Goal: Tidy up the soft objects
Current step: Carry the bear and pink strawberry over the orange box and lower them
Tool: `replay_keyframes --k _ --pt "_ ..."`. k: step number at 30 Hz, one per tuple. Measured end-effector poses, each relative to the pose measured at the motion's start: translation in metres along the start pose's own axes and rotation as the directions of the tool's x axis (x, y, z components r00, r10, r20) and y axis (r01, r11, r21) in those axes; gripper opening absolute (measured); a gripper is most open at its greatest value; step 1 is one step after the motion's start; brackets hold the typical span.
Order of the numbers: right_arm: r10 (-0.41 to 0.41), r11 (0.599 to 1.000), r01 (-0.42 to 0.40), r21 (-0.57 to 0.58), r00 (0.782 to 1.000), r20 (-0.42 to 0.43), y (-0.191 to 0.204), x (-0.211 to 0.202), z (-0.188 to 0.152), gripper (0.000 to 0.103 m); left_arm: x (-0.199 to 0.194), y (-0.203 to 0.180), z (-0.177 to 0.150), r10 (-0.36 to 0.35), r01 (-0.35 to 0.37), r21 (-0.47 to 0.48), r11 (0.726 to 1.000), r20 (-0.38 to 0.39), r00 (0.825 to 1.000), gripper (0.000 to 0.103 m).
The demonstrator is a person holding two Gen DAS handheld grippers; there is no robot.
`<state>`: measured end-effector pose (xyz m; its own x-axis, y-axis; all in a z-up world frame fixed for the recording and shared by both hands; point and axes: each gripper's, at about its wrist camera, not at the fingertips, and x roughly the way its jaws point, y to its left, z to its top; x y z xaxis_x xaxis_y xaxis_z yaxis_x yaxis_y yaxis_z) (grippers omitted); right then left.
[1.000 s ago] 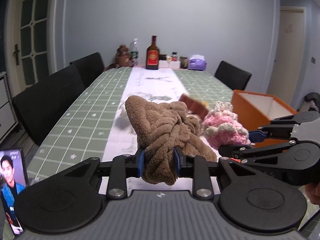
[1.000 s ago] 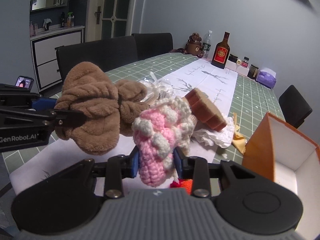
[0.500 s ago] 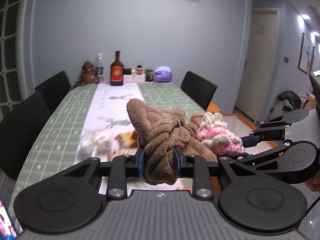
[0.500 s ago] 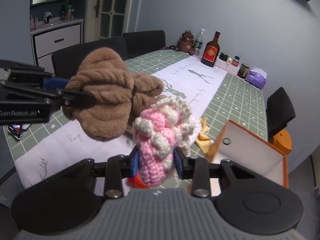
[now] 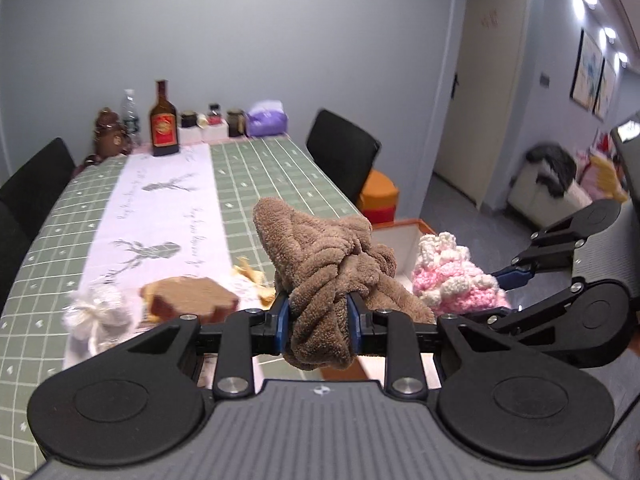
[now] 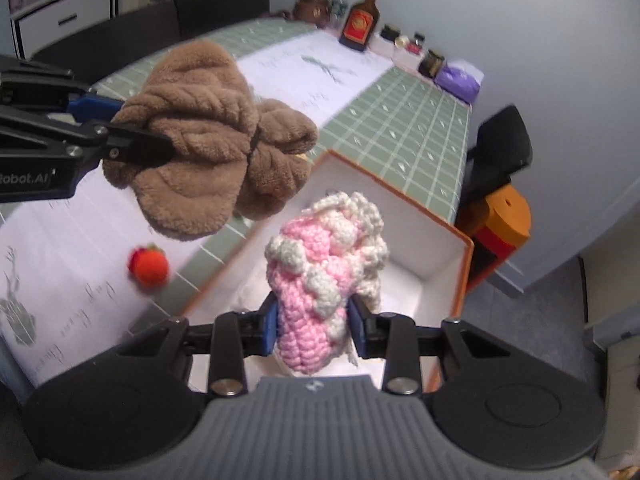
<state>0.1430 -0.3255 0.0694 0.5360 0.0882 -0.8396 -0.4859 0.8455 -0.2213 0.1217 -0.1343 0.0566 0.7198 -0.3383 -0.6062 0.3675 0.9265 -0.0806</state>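
left gripper [image 5: 316, 322] clamped on knotted brown plush towel [image 5: 324, 264], held in air beside the box's near-left edge. right gripper [image 6: 312, 330] clamped on pink-and-white crochet piece [image 6: 324, 260], hanging over open orange box [image 6: 460, 276] with white inside. red crochet strawberry [image 6: 147, 266] on white table runner [image 5: 160, 216], left of box

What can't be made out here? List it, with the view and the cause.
- Orange box: floor hidden by the pink crochet piece, right wrist view.
- Same box, left wrist view: mostly behind the brown towel.
- Bottle label: too small to read.
- Red soft toy: blurred.
- White bundle: blurred, left wrist view.
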Motion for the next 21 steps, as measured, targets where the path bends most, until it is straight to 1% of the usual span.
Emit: replay_keyframes --k 2,4,10,15,21 --pt "-0.009 1.000 0.009 0.000 0.999 -0.038 -0.010 0.009 -0.006 0.035 0.016 -0.014 0.004 -0.009 0.010 0.029 1.000 -0.023 1.000 0.033" --pt "-0.009 1.000 0.009 0.003 0.998 -0.068 -0.018 0.020 -0.010 0.035 0.033 -0.027 0.008 -0.003 0.006 0.061 0.998 -0.042 0.999 0.033" --pt "0.005 1.000 -0.005 0.001 0.991 -0.137 -0.030 0.055 -0.016 0.036 0.082 -0.056 0.008 0.033 -0.017 0.144 0.989 -0.111 0.993 0.033" --pt "0.032 0.999 -0.033 -0.005 0.979 -0.199 -0.037 0.087 -0.014 0.036 0.114 -0.061 0.003 0.035 -0.003 0.167 0.986 -0.186 0.982 0.033" --pt "0.065 0.998 -0.065 0.005 0.966 -0.249 -0.043 0.116 -0.016 0.038 0.136 -0.067 -0.003 0.041 0.007 0.205 0.979 -0.228 0.973 0.033"
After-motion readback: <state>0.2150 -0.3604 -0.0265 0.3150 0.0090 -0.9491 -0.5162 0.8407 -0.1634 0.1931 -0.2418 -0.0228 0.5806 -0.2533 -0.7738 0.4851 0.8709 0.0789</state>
